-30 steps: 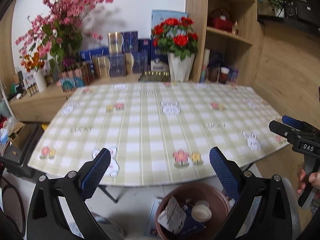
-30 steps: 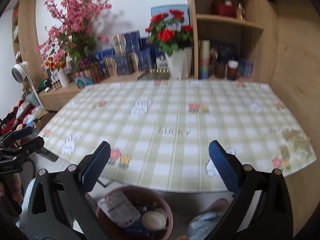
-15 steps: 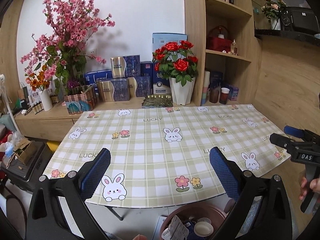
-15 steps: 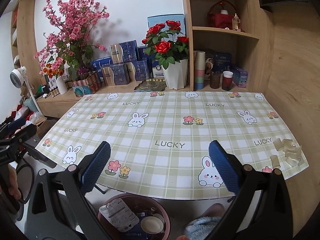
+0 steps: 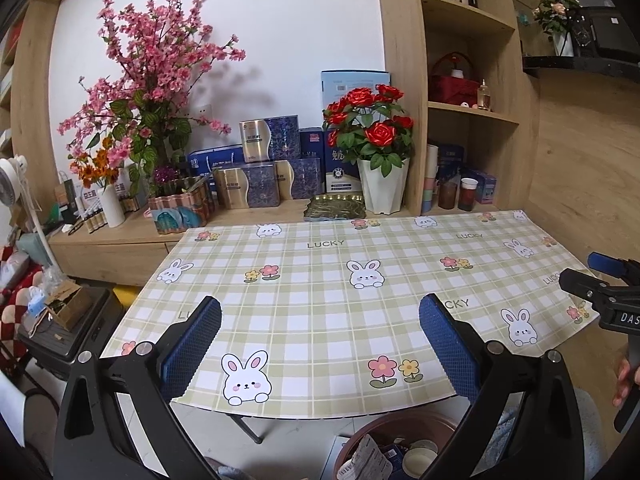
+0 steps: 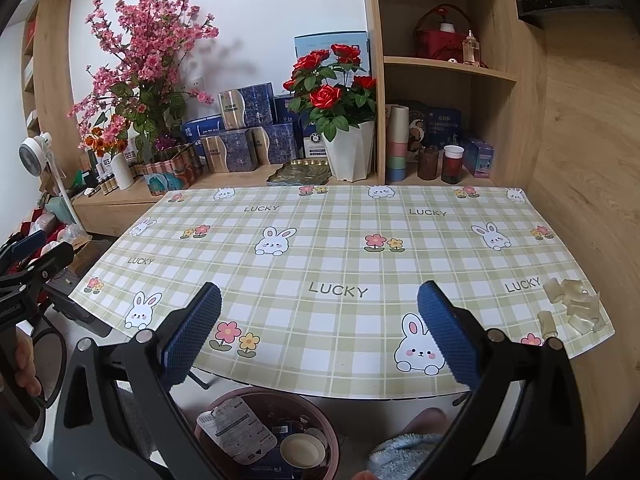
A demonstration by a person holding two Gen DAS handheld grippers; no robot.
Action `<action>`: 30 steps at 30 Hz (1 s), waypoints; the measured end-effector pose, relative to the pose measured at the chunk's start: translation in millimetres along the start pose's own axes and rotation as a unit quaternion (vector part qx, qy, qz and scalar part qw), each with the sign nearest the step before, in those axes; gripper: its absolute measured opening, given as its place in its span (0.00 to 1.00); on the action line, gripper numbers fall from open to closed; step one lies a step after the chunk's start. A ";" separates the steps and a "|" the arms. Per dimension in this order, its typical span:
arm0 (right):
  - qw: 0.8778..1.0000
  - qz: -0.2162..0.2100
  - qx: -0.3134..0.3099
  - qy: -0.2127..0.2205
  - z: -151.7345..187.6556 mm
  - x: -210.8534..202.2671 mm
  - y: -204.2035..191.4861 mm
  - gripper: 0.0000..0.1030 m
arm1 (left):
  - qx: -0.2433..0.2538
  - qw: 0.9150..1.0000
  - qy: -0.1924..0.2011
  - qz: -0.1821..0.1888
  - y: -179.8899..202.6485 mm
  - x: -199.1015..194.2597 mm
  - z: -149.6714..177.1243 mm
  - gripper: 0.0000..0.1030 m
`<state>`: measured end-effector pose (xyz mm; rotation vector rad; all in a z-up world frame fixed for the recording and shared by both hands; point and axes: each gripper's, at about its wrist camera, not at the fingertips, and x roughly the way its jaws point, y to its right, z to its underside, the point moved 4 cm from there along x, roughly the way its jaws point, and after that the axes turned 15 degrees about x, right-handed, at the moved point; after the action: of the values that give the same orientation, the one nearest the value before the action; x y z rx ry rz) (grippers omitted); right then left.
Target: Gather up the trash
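A brown round trash bin (image 6: 320, 410) stands on the floor below the table's front edge, holding a crumpled wrapper (image 6: 236, 434), a small blue box and a round white lid. The same bin (image 5: 404, 428) shows low in the left wrist view. Pale translucent scraps (image 6: 572, 306) lie on the table's front right corner. My left gripper (image 5: 320, 340) hangs open above the front edge, nothing between its blue pads. My right gripper (image 6: 319, 338) is open too, over the front edge with the bin below it. Each gripper appears at the side of the other's view.
The table (image 6: 320, 248) wears a green checked cloth with rabbits and flowers. Behind it a wooden ledge carries a white pot of red roses (image 6: 348, 152), blue gift boxes, a pink blossom arrangement (image 6: 140, 64) and cups. A wooden wall flanks the right; clutter and a fan stand left.
Both views have pulled up and back from the bin, so more of the table and shelves shows. Both grippers stay open and empty.
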<state>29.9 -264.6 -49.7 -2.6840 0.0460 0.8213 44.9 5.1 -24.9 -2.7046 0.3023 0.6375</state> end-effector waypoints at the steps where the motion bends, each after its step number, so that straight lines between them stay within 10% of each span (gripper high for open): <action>1: 1.000 0.001 -0.002 0.001 -0.4 0.2 -0.3 0.94 | -0.001 1.000 0.000 0.000 -0.7 -0.5 0.5 0.94; 30: 1.000 0.008 -0.009 0.009 -4.7 -7.4 -1.9 0.94 | -0.004 1.000 0.002 -0.001 -2.6 -7.2 0.3 0.94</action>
<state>26.5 -264.9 -41.4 -2.7109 0.0651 0.8073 39.2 8.4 -21.0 -2.7141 0.2989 0.6357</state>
